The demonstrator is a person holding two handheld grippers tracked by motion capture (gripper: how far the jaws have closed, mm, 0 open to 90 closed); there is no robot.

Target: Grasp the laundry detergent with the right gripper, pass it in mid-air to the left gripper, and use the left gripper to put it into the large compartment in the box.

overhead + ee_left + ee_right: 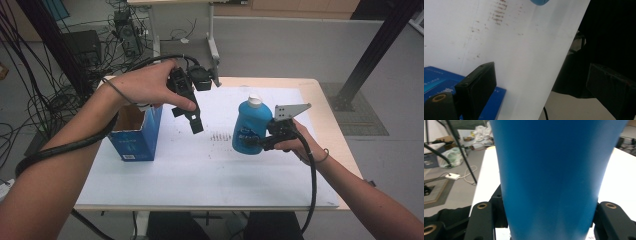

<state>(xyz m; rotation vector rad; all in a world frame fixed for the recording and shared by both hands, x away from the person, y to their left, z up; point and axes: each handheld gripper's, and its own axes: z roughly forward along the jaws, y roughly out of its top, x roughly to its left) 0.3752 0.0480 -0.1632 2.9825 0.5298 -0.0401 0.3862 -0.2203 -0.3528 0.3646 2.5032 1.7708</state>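
left hand (145,85) raised above the table, its left gripper (192,117) tilted downward with jaws spread wide and holding nothing. right hand (295,142) low at the right side, right gripper (260,142) pointing left, jaws clamped on either side of a blue bottle (248,127).

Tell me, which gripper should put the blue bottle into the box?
Probably the right gripper: its jaws already clamp the blue bottle. The left gripper hangs open and empty beside the open blue box.
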